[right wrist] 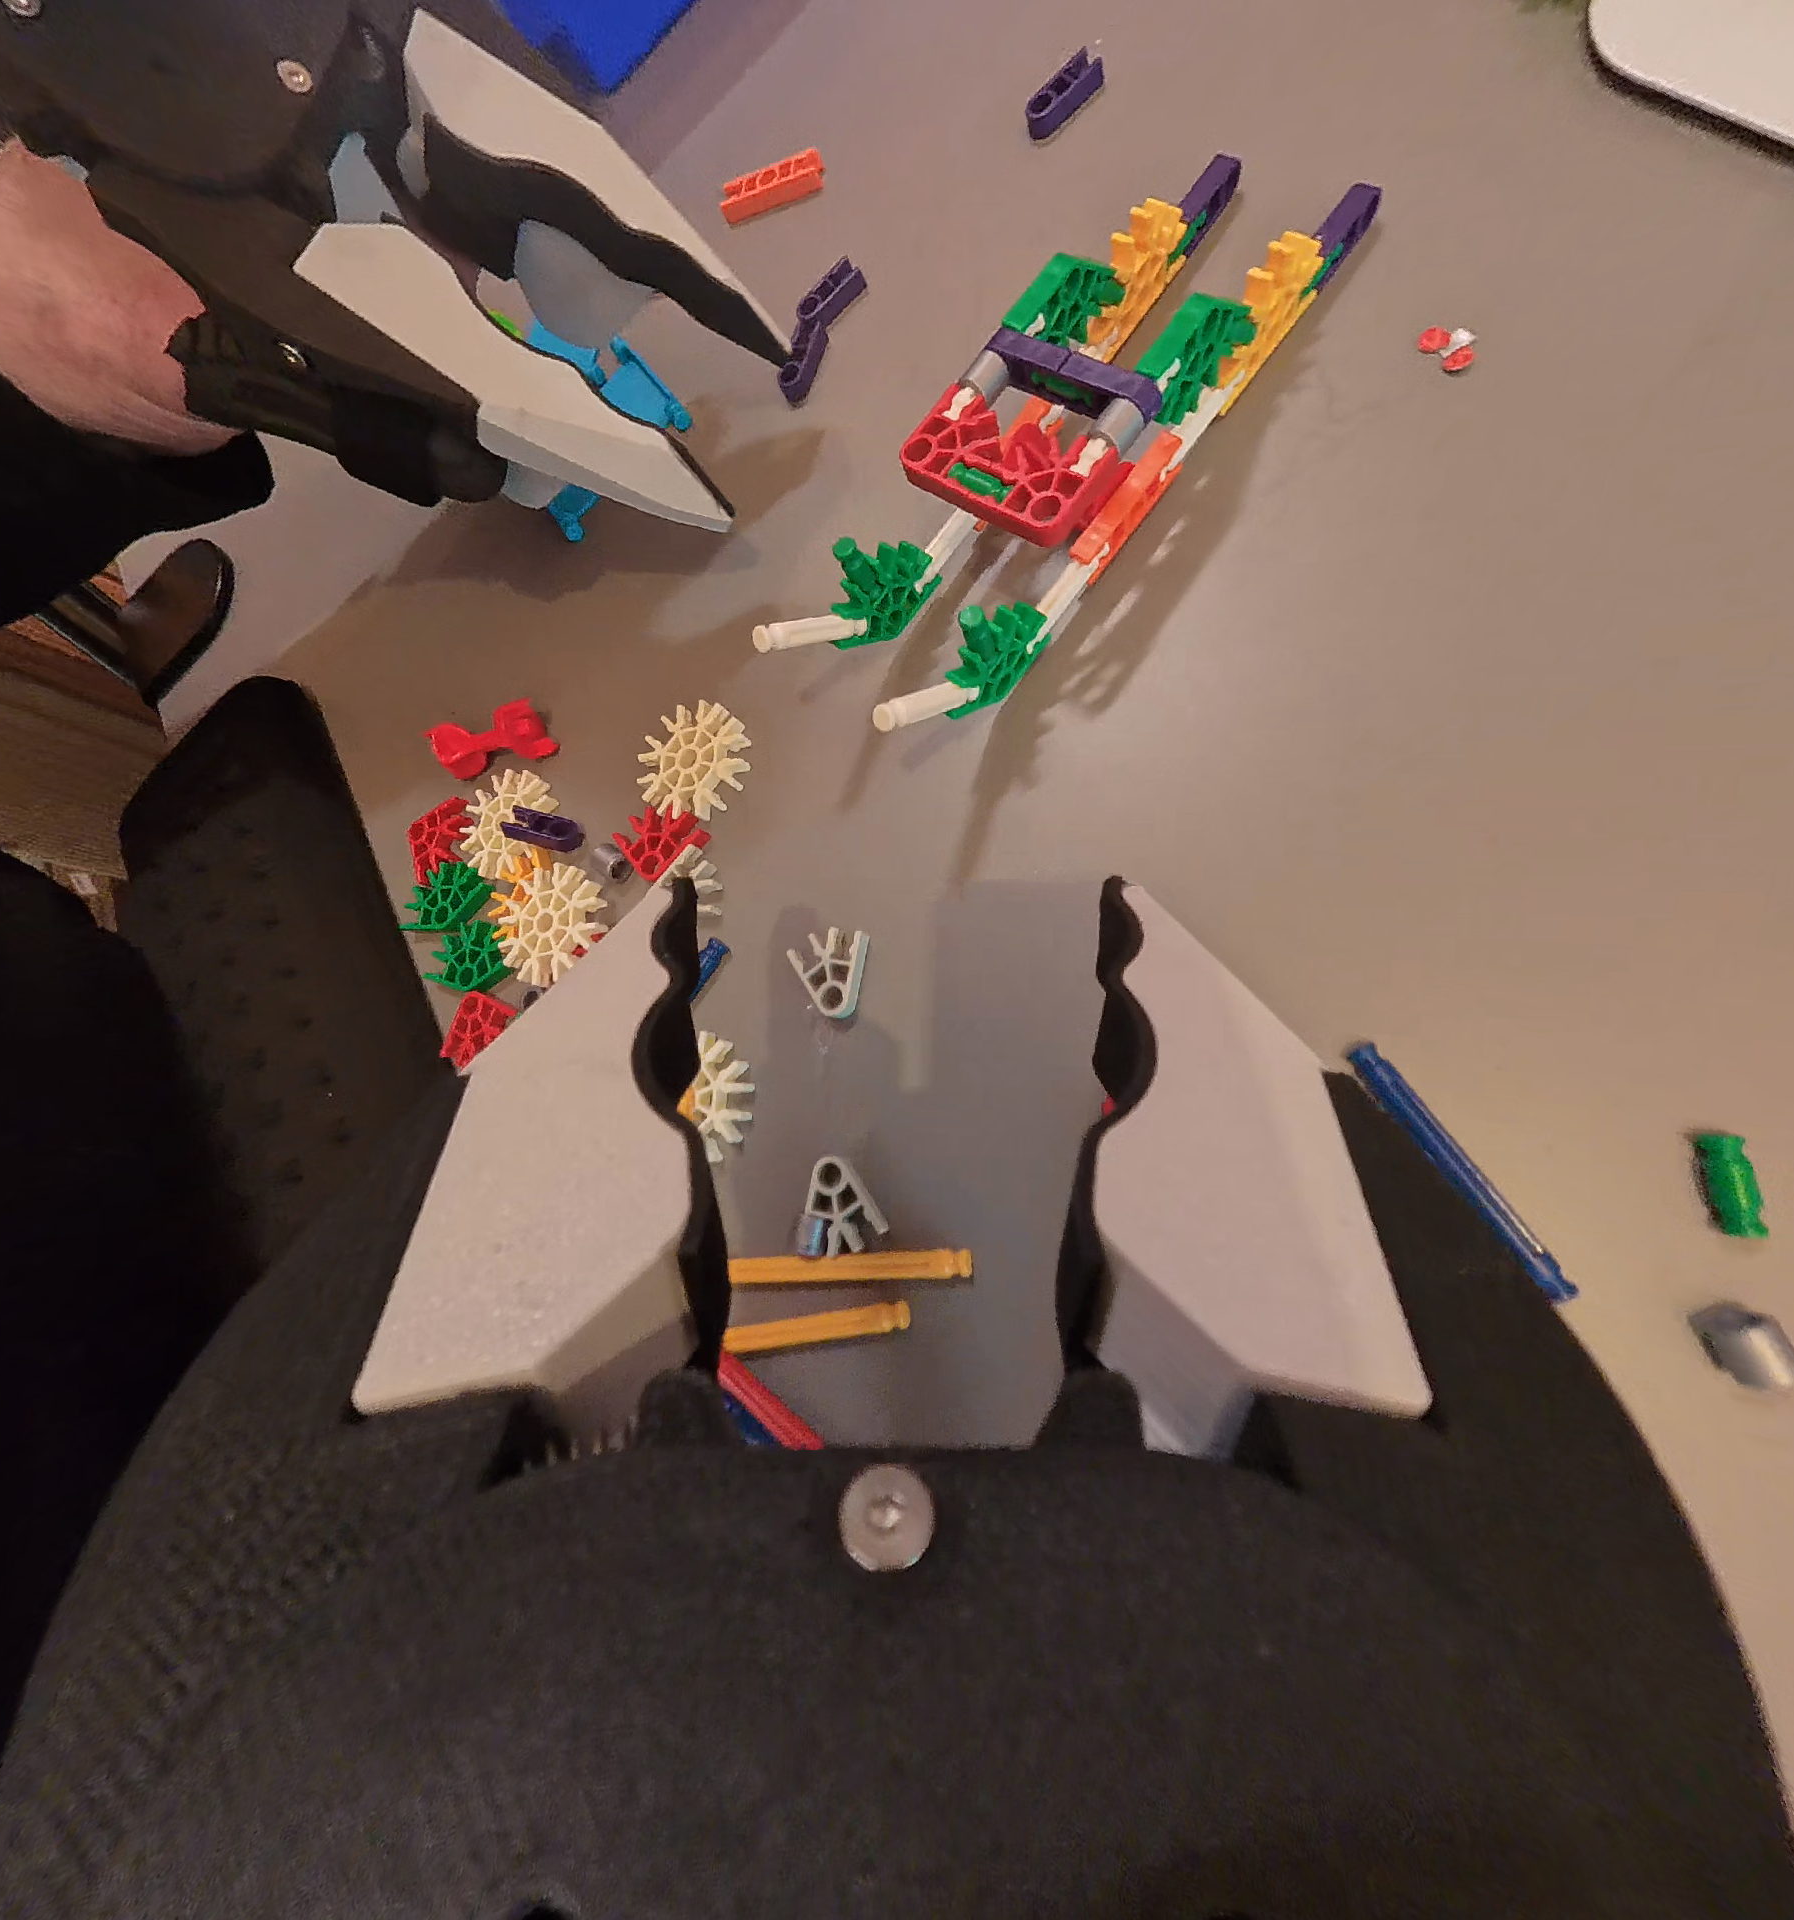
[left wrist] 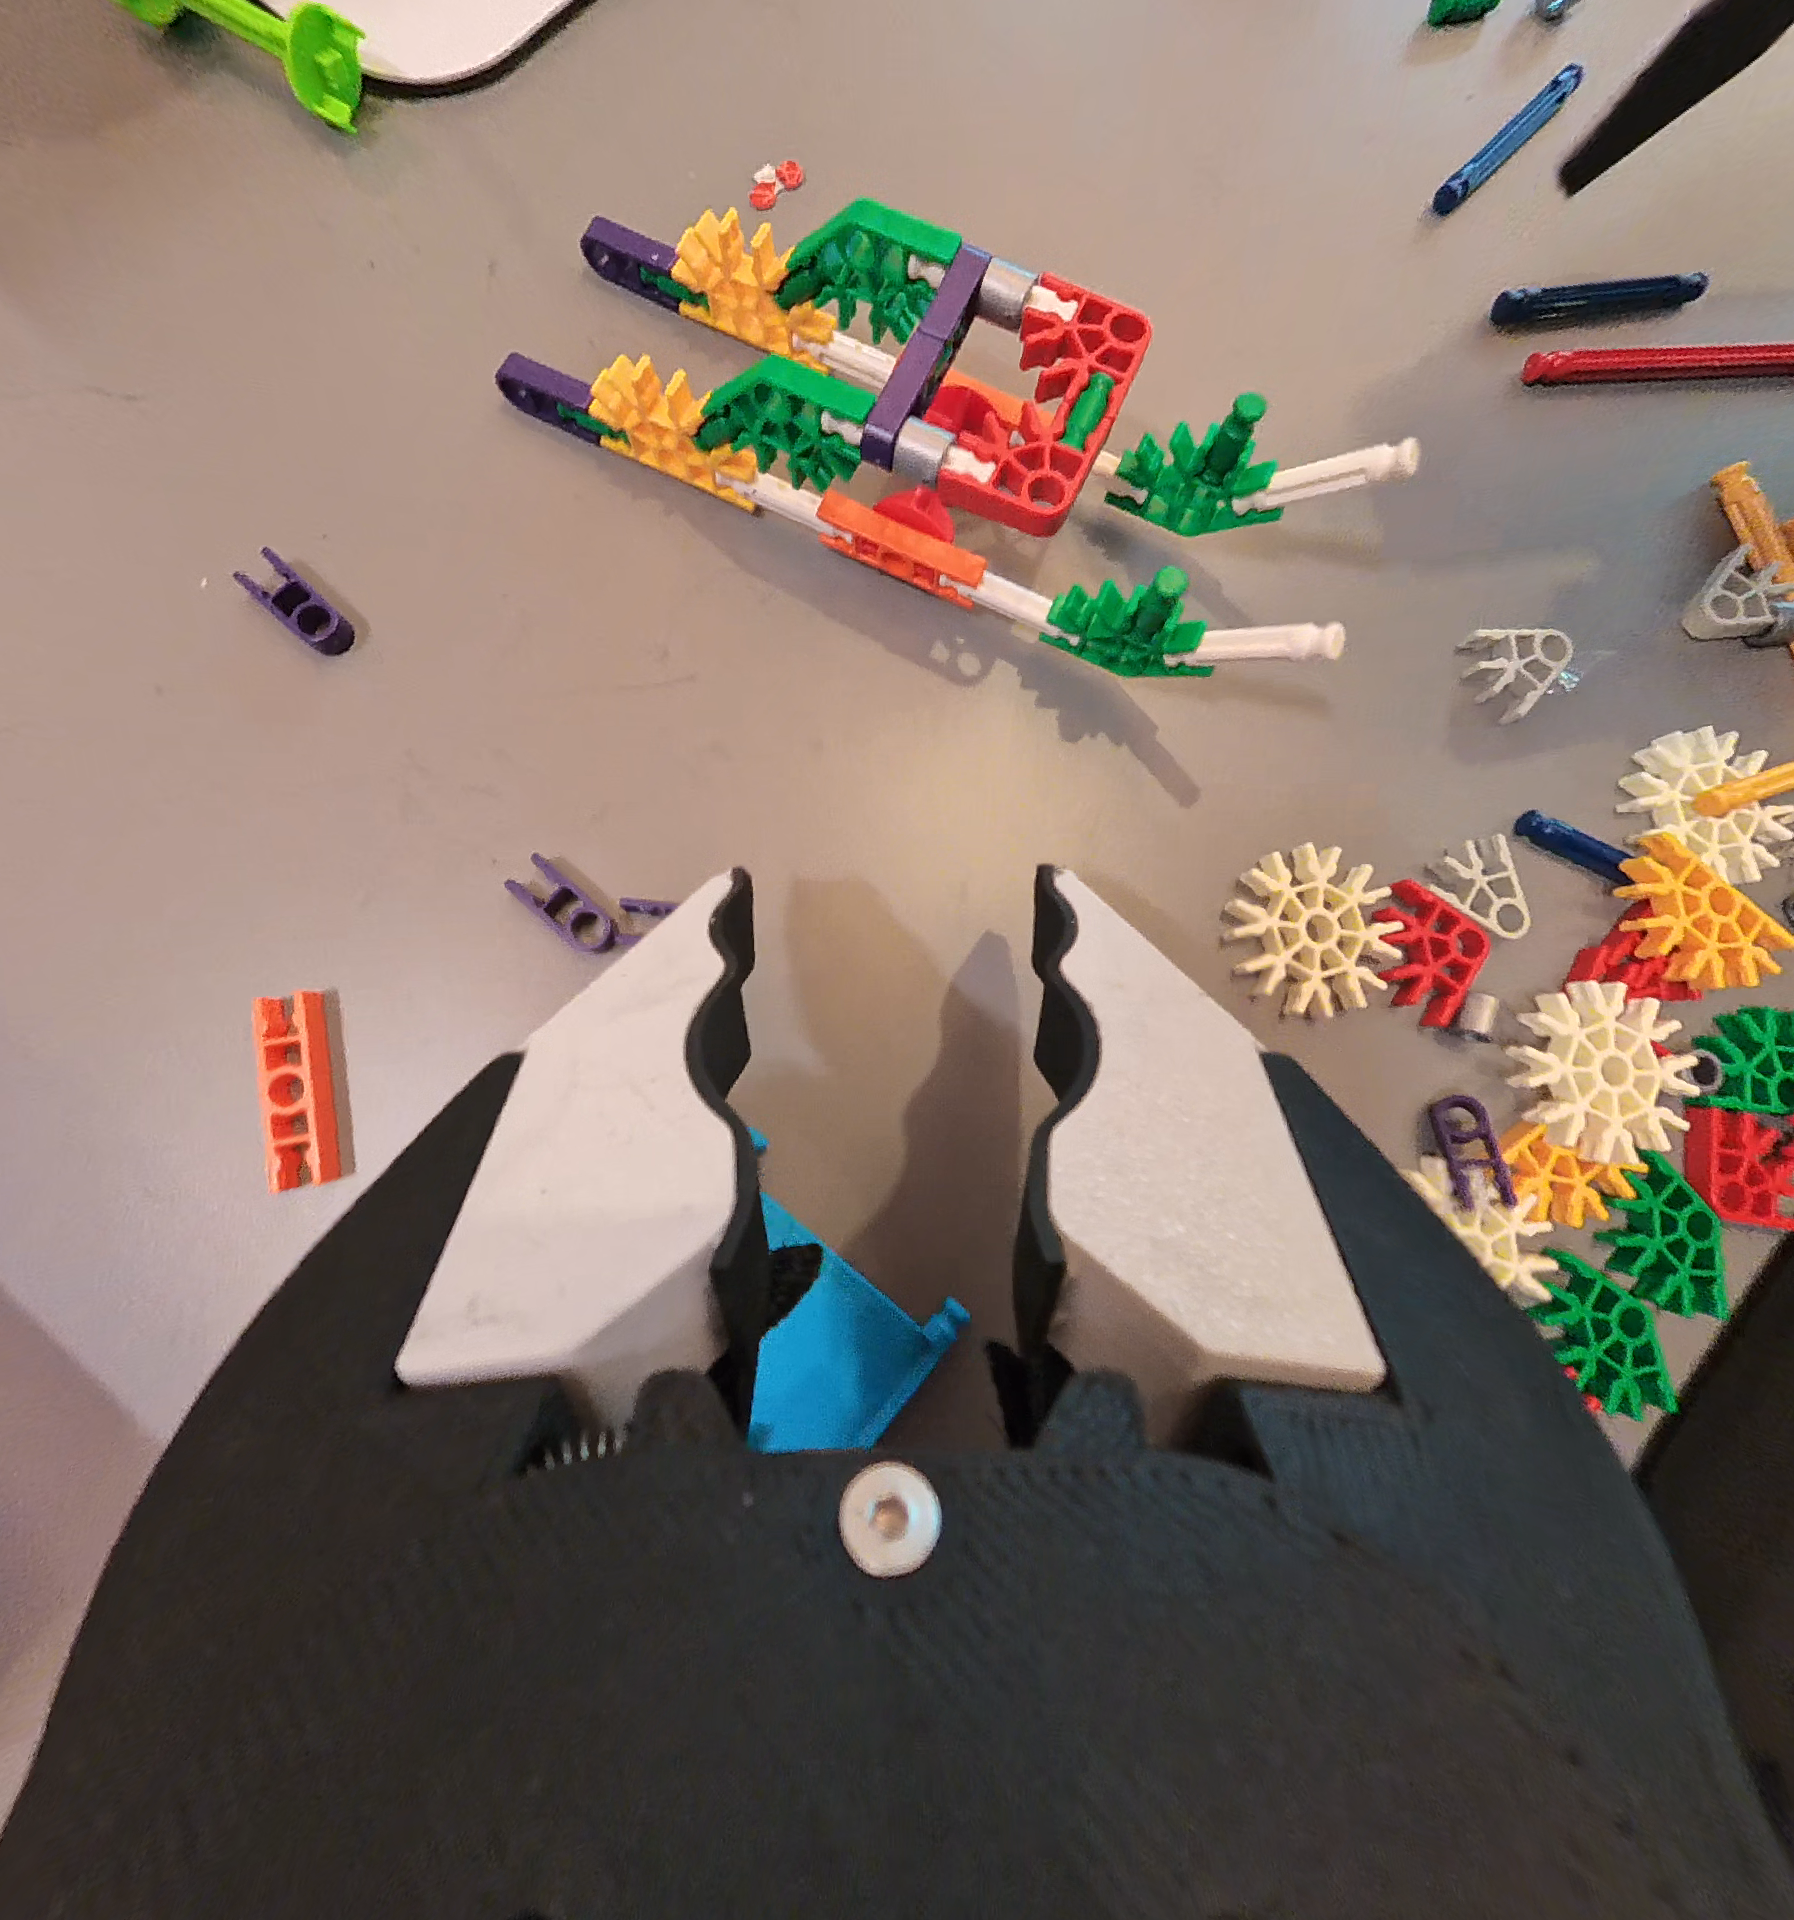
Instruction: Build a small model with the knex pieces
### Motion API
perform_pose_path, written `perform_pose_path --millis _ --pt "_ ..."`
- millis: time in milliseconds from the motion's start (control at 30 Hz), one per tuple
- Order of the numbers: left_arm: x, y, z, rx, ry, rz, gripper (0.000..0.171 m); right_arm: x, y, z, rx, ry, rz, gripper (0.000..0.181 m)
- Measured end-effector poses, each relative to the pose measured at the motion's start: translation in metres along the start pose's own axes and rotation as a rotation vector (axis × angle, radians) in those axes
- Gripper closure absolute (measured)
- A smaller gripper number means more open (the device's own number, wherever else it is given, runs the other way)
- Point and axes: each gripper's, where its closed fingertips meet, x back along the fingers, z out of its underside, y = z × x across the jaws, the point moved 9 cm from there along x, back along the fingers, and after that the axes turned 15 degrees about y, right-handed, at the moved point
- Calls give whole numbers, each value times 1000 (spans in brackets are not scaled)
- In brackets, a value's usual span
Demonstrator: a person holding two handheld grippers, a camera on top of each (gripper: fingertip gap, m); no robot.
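Note:
A built model of coloured rods and connectors lies on the grey table; it also shows in the right wrist view. My left gripper is open and empty, hovering short of the model, with a blue piece on the table below its fingers. In the right wrist view the left gripper hangs over the blue piece, beside purple clips. My right gripper is open and empty above grey connectors, a grey connector with a spacer and two yellow rods.
A pile of loose snowflake connectors lies at right, also shown in the right wrist view. Blue rods and a red rod lie far right. An orange piece, purple clips and a white tray are around.

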Motion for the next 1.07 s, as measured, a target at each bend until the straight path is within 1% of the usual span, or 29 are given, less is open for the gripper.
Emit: perform_pose_path --millis 267,567,700,833,967,1067 --pt "8 -3 16 10 10 -4 120 19 2 12 -42 -51 41 107" --pt "12 -10 24 17 -7 -11 120 27 6 23 -54 -72 87 109" --pt "12 -21 22 41 -73 11 117 30 8 33 -72 -130 89 110" --pt "13 -42 20 41 -174 2 109 34 12 49 -125 -260 76 113" --pt "11 -61 23 26 -268 -91 107 34 17 69 -183 -402 88 119" --pt "4 -72 27 23 -304 -128 105 27 20 84 -213 -450 121 119"
